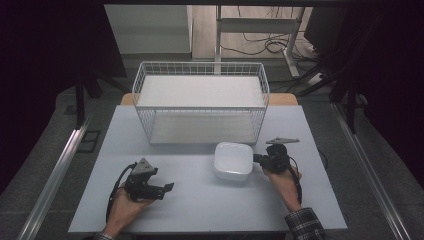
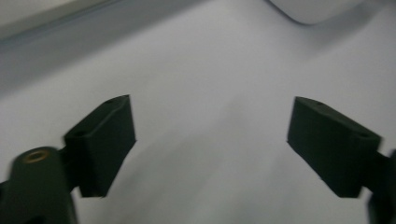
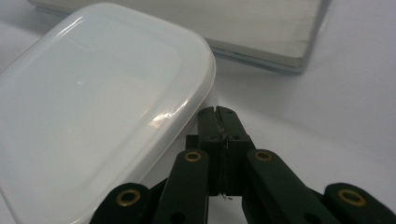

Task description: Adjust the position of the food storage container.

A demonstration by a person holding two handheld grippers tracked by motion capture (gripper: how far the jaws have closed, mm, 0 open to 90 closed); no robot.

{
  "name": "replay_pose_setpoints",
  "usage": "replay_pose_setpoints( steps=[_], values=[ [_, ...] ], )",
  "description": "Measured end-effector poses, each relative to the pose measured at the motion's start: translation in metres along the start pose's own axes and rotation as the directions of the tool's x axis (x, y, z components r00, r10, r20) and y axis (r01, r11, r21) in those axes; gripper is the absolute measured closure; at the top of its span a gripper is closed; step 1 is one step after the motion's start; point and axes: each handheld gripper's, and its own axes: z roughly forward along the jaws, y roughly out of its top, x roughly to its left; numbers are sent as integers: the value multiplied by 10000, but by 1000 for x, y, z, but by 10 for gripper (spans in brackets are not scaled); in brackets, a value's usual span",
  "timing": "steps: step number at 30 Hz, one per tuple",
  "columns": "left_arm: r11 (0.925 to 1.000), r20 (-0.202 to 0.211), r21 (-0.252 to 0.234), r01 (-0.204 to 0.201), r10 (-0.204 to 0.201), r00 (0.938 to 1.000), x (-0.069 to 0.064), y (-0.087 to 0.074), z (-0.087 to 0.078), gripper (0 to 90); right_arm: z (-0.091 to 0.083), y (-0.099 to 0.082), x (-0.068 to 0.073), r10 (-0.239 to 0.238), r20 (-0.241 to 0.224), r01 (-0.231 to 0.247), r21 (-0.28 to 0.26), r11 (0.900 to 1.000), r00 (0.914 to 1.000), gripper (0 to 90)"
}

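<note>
Black hand-held gripper (image 1: 169, 188), brass screws, plaid sleeve (image 1: 305, 223)

Front surface (image 1: 200, 200): open between the two hands.
Centre: white lidded container (image 1: 232, 160) blocks the path.
Rear: wire basket (image 1: 200, 102) spans the surface width.

A pale grey table (image 1: 200, 200) carries a white wire basket (image 1: 200, 102) at its far middle and, just in front of the basket's right end, a lidded white plastic container (image 1: 233, 160)
</note>
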Motion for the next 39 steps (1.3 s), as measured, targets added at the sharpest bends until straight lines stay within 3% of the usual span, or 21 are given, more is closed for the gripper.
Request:
replay_pose_setpoints(
  steps=[4, 5, 8, 14, 18, 20, 23, 26, 30, 32, 39],
  values=[
    [10000, 28, -58, 50, -50, 10000, 4, 8, 6, 394, 9, 4, 7, -174, -187, 176, 84, 9998, 9997, 891],
    [9999, 93, -107, 104, -103, 9999, 5, 11, 8, 394, 9, 4, 7, -174, -187, 176, 84, 9998, 9997, 891],
    [9997, 242, -218, 91, -86, 9997, 7, 25, 22, 616, 17, 7, 17, -318, -399, 322, 93, 9994, 9987, 890],
    [9990, 676, -298, 338, -318, 9972, 5, 42, 47, 820, 25, 8, 34, -560, -921, 583, 221, 9981, 9942, 890],
    [9981, 553, -301, 528, -511, 9972, 9, 48, 59, 870, 30, 8, 48, -821, -1222, 872, 365, 9955, 9891, 890],
    [9955, 557, -446, 841, -816, 9951, 14, 51, 65, 880, 33, 9, 53, -1066, -1030, 1109, 374, 9931, 9890, 890],
    [9925, 661, -574, 1077, -1038, 9924, 22, 56, 71, 886, 38, 13, 53, -1176, -867, 1211, 359, 9920, 9893, 889],
    [9900, 907, -650, 1251, -1190, 9887, 28, 63, 80, 893, 52, 23, 46, -965, -760, 978, 139, 9951, 9924, 889],
    [9916, 1073, -534, 1177, -1115, 9880, 25, 66, 88, 894, 59, 31, 44, -953, -942, 940, -179, 9954, 9910, 889],
    [9932, 886, -464, 1071, -1027, 9908, 21, 66, 88, 897, 62, 32, 44, -985, -1013, 971, -193, 9951, 9900, 891],
    [9933, 924, -284, 1116, -1085, 9898, 12, 61, 81, 897, 53, 27, 54, -1072, -1128, 1094, 136, 9939, 9878, 892]
  ],
)
